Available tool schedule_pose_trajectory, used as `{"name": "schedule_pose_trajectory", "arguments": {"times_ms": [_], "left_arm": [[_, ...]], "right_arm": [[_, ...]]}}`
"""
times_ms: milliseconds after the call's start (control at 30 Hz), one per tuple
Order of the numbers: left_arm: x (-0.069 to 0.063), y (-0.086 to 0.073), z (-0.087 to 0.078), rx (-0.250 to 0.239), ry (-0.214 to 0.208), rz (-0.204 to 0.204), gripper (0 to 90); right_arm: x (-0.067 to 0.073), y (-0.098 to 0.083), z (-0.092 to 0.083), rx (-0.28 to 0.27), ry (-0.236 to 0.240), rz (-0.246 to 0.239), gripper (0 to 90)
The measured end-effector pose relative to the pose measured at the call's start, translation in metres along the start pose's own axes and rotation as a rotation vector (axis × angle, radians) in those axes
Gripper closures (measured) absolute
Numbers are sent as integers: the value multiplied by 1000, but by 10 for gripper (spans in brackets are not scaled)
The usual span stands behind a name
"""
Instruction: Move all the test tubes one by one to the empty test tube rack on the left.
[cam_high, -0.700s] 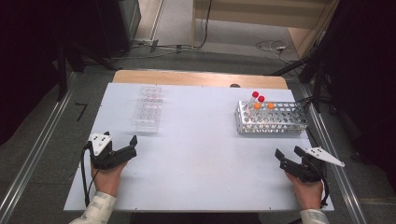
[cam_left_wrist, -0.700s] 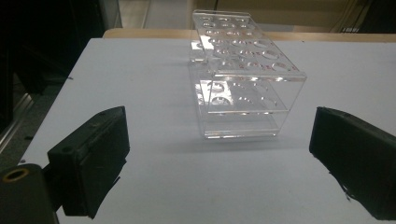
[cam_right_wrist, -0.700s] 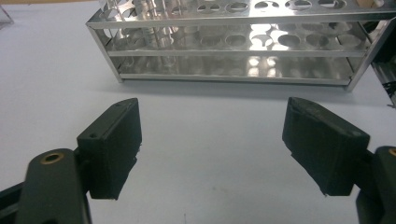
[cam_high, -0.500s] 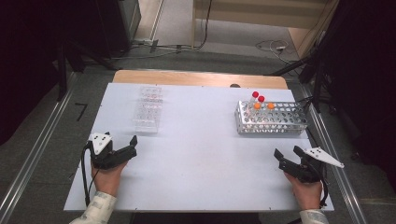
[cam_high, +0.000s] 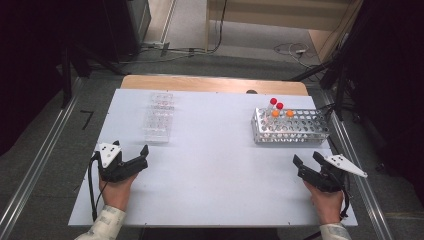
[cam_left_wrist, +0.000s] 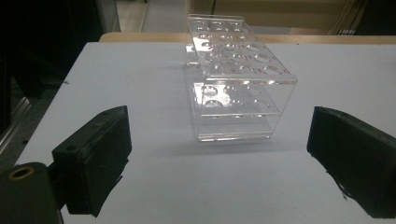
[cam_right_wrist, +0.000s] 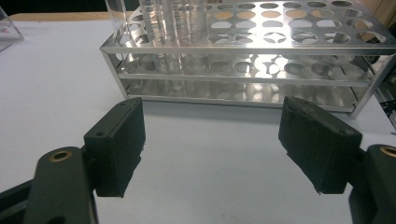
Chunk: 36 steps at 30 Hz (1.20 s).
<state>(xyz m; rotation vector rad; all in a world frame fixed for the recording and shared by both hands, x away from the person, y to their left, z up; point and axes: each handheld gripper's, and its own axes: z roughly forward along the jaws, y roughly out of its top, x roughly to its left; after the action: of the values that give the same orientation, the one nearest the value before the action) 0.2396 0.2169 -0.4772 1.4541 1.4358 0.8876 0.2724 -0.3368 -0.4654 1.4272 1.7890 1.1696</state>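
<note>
Metal rack (cam_high: 291, 126): right of table (cam_high: 215, 170), holding red- and orange-capped tubes (cam_high: 278, 110).
Clear rack (cam_high: 159, 116): left, empty.
Left gripper (cam_high: 141, 159): released, facing the clear rack.
Right gripper (cam_high: 306, 162): released, near the metal rack.

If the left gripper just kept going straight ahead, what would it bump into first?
Most likely the clear plastic rack. The left gripper has open, empty jaws, and the rack stands straight ahead between them, with bare white table before it. How far off it stands is hard to judge.
</note>
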Motion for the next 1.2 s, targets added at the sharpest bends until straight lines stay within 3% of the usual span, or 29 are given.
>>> {"name": "schedule_pose_trajectory", "arguments": {"times_ms": [400,700,1200], "left_arm": [[-1,0,3,24,-4,5,71],[-6,0,4,31,-18,15,71],[-3,0,2,23,-13,3,73]], "right_arm": [[7,11,10,-29,27,-5,236],[14,27,30,-47,53,-6,293],[24,43,71,-34,51,-44,515]]}}
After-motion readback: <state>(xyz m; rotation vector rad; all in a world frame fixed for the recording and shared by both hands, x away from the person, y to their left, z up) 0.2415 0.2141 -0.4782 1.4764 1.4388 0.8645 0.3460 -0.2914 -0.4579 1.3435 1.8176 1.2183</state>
